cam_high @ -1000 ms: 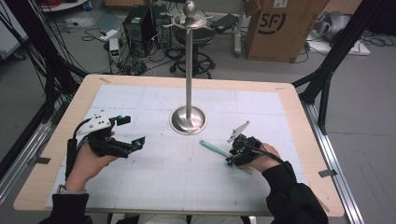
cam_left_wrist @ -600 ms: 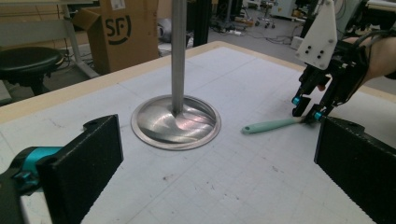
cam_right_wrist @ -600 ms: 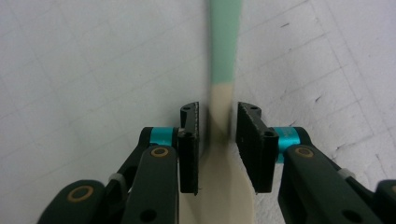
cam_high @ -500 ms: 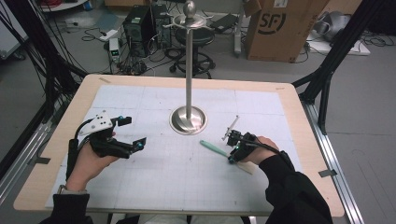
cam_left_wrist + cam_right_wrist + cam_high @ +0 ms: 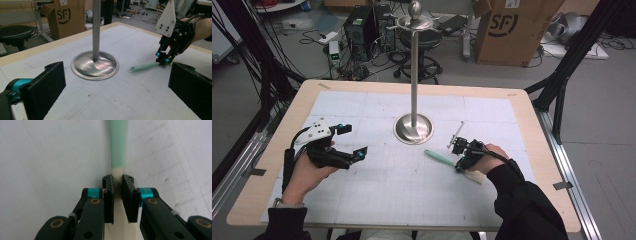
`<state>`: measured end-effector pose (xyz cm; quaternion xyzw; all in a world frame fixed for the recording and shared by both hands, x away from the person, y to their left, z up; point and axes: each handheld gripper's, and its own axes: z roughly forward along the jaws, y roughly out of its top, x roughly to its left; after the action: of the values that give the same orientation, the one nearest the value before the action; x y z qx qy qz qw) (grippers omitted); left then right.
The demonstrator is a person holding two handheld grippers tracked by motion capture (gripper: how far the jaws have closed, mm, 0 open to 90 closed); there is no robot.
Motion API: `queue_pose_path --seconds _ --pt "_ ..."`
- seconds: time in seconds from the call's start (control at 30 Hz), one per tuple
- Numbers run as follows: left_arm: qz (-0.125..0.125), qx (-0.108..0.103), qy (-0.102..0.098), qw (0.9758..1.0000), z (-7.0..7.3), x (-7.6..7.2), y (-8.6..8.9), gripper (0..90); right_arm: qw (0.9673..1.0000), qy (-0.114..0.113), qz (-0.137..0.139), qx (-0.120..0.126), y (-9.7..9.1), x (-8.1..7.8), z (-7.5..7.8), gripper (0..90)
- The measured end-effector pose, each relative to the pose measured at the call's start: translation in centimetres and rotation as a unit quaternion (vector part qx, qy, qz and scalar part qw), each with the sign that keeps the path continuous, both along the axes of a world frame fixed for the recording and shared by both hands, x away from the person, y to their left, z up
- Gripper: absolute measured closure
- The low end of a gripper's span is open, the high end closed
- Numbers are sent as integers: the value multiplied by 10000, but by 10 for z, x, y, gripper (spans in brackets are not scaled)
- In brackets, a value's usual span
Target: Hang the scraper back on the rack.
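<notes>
Right gripper (image 5: 460, 159): jaws down on the table, closed in on the cream part of the spatula (image 5: 443, 159), one jaw each side, pads (image 5: 109, 195) tight to it or nearly so
Spatula: lies flat on the mat, just right of the stand base; mint-green handle (image 5: 118, 142) points away from the jaws toward the stand, cream blade end under the right hand (image 5: 484, 157)
Left gripper (image 5: 351, 142): held low over the mat's left side, jaws wide apart, nothing btwn them, aimed toward the stand
Left hand (image 5: 307, 170): wrapped round gripper body, grey plate on top
Stand (image 5: 414, 75): upright metal pole w/ round dished base (image 5: 94, 65), mid-table, ball on top
Table (image 5: 272, 165): wood edge, white gridded mat over it
Bkgd: cardboard box (image 5: 512, 30) on floor, beyond the table's far right corner
</notes>
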<state>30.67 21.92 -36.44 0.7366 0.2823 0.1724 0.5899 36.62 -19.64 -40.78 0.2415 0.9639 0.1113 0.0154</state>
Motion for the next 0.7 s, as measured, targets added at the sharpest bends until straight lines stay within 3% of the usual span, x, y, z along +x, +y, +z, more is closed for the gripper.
queue_pose_path --seconds 0.07,0.2,0.3,0.37,0.5,0.63,0.7 --pt "24 -21 -2 10000 0 0 1 17 9993 -114 -15 343 -4 -1 -1 808" --pt "42 -22 -5 10000 0 0 2 17 9962 -303 -222 783 -12 -3 0 807" --pt "34 -18 -9 10000 0 0 1 17 9891 -491 -412 1324 -21 -5 7 807" --pt "21 -6 -8 10000 0 0 0 17 9823 -685 -483 1676 -26 -7 13 807" --pt "18 16 -4 10000 0 0 0 17 9637 -1082 -584 2369 -36 -9 30 806" --pt "24 -37 -4 10000 0 0 0 17 9337 -1383 -623 3243 -45 -6 43 806" --pt "30 -35 -2 10000 0 0 0 17 9237 -1544 -635 3449 -47 -6 47 806"
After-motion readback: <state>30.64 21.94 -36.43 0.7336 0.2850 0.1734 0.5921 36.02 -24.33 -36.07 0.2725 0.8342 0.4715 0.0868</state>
